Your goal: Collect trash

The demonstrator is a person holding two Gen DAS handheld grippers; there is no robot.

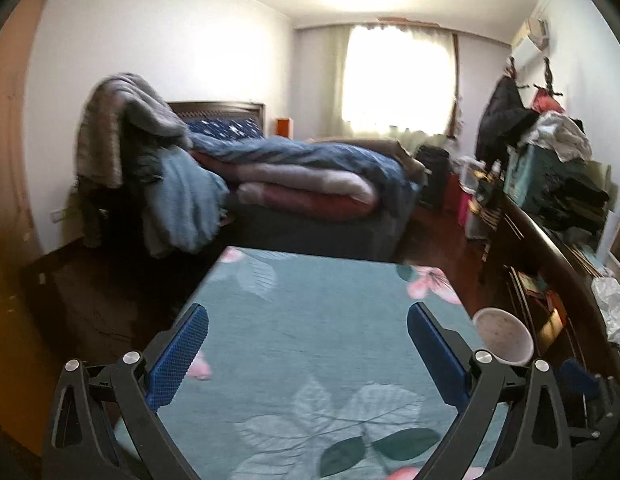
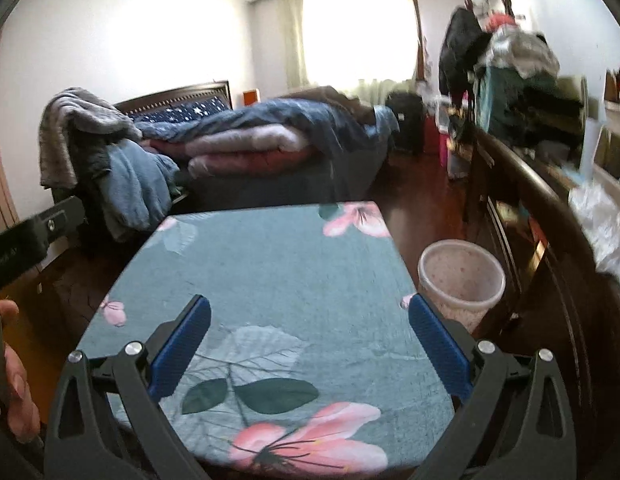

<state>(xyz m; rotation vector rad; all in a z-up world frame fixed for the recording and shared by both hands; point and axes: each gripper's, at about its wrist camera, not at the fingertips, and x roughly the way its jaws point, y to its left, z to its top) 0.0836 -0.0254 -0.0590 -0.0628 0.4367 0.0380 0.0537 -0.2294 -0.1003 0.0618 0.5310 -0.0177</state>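
Observation:
A small table with a teal flowered cloth (image 1: 318, 320) (image 2: 270, 272) fills the foreground of both views. No trash shows on it. A pale pink speckled waste bin (image 2: 462, 280) stands on the floor just right of the table; its rim also shows in the left wrist view (image 1: 504, 334). My left gripper (image 1: 308, 332) is open and empty above the table. My right gripper (image 2: 310, 322) is open and empty above the table, with the bin just beyond its right finger. Crumpled white plastic (image 2: 602, 228) lies on the sideboard at the right.
A bed (image 1: 318, 176) with piled quilts stands beyond the table. A dark wooden sideboard (image 2: 550, 208) stacked with clothes and boxes runs along the right wall. Dark wood floor (image 1: 110, 300) lies left of the table. My left hand and the other gripper's body (image 2: 14, 360) show at the left edge.

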